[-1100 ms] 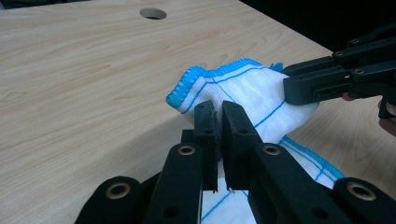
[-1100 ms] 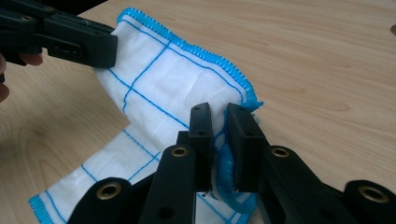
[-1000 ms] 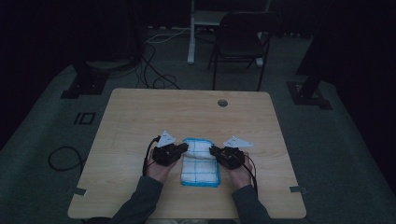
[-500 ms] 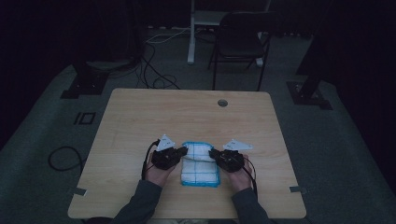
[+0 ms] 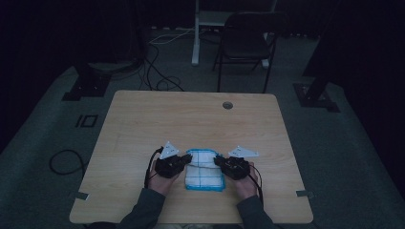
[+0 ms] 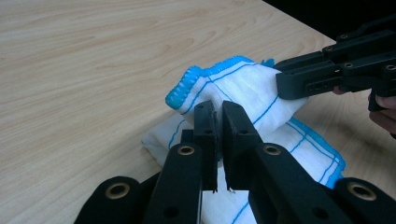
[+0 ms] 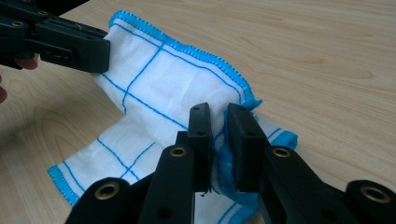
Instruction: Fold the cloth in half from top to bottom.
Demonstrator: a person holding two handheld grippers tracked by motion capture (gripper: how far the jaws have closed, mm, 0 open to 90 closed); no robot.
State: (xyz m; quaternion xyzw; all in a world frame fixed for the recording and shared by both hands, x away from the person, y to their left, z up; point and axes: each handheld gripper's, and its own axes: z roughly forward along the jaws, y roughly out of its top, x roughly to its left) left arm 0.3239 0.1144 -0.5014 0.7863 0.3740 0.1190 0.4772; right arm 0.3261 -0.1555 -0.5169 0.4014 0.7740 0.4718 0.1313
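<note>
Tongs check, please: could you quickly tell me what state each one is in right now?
Left tongs: shut on the cloth.
Right tongs: shut on the cloth.

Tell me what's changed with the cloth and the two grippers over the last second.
The far edge of the cloth has been lifted and drawn toward the person, folding over the rest. The left gripper and right gripper stay clamped on that edge's two corners, a little nearer the person. The table is unchanged.

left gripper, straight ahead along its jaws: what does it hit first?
The left gripper is shut on the white cloth with blue stitched edging, so more cloth comes first. Past it, probably the right gripper holding the fold's far side; depth is unclear.
</note>
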